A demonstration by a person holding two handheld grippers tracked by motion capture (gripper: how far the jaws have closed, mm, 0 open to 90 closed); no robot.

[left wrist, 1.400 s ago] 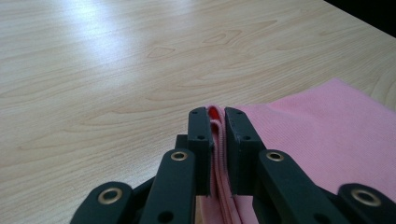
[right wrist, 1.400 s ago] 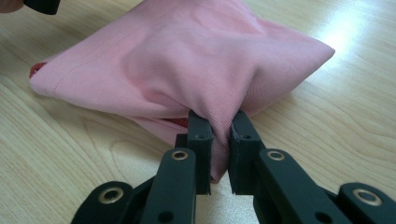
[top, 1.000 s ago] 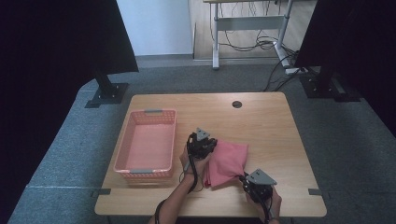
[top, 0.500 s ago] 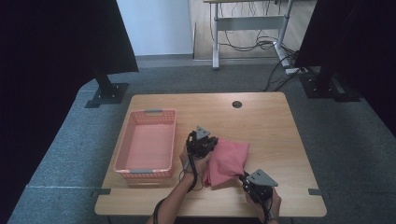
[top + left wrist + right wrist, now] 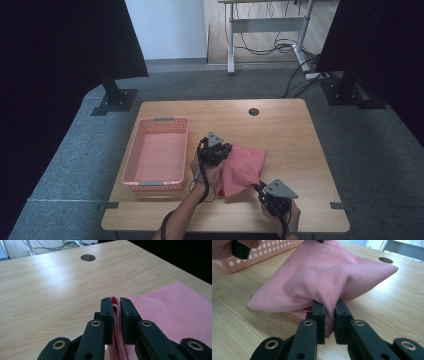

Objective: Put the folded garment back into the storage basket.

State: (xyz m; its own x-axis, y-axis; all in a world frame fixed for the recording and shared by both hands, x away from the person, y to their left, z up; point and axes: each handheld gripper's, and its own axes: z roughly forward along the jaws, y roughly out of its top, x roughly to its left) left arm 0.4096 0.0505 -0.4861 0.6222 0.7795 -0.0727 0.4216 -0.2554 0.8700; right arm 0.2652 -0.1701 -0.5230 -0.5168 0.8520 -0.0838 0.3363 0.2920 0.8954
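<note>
Pink cloth [image 5: 244, 167]: folded, on the wooden table [image 5: 295, 135], near centre, right of the pink perforated basket [image 5: 157, 155]. No brand, label or writing legible on any item. Left gripper [image 5: 115, 305]: jaws clamped on the cloth's far-left edge. Right gripper [image 5: 329, 307]: jaws clamped on its near-right corner, fabric bunched and lifted there.

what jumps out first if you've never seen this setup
The pink cloth in the middle of the wooden table, pinched at two edges: the left gripper shut on one, the right gripper shut on the near one. Next, the empty pink basket to its left.
</note>
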